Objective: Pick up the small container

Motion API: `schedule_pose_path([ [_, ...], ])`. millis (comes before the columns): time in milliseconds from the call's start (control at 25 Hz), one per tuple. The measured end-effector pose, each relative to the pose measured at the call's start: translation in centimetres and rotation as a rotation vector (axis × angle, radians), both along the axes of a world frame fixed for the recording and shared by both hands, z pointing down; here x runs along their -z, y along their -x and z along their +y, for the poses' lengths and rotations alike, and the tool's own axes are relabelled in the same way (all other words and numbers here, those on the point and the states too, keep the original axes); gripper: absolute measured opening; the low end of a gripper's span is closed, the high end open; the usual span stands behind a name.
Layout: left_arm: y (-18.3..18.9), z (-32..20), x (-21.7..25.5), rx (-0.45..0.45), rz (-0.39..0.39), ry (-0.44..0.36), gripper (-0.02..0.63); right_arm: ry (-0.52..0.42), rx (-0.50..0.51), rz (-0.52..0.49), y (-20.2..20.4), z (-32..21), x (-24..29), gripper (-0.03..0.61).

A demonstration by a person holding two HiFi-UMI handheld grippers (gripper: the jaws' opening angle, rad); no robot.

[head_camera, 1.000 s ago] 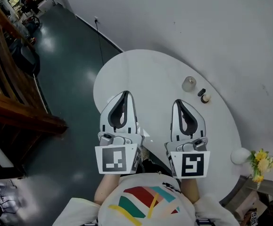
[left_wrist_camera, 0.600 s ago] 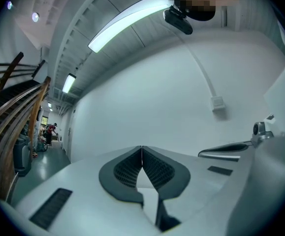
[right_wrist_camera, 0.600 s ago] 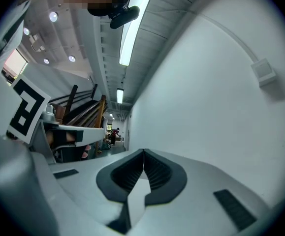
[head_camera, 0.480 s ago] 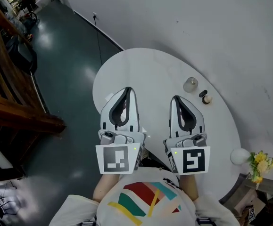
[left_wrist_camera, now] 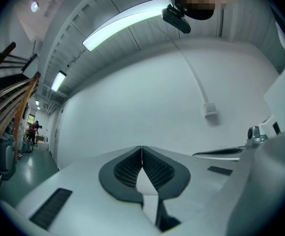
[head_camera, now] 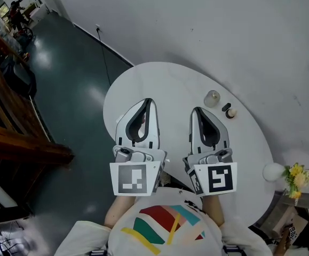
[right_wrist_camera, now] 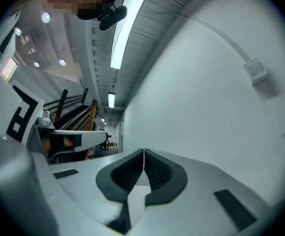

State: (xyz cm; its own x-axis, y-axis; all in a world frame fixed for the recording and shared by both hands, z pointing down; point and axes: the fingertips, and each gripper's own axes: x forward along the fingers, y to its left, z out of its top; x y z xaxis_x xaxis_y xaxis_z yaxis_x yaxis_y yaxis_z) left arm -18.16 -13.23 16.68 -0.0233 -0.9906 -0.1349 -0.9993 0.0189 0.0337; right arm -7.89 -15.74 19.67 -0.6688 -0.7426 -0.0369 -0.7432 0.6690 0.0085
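The left hand-held gripper (head_camera: 147,101) and right hand-held gripper (head_camera: 197,112) are clenched, empty. The small container (head_camera: 212,98) stands apart on the surface (head_camera: 165,84).

Bright, even light from ceiling strip lights (left_wrist_camera: 127,23), glare on floor (head_camera: 43,58), fisheye-warped dark corners.

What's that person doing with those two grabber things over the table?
A person holds a left gripper and a right gripper above a white round table. Both have their fingers shut with nothing in them. The small container sits untouched farther along the table, beside a little dark object. Nothing is picked up yet.
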Motion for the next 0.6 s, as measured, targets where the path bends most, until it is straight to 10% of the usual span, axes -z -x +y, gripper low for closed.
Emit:
schedule_pose_path([
  [600, -0.7, -6.4, 0.0, -0.064, -0.049, 0.005, 0.018, -0.004, -0.121, -0.014, -1.4, -6.1, -0.1, 0.012],
])
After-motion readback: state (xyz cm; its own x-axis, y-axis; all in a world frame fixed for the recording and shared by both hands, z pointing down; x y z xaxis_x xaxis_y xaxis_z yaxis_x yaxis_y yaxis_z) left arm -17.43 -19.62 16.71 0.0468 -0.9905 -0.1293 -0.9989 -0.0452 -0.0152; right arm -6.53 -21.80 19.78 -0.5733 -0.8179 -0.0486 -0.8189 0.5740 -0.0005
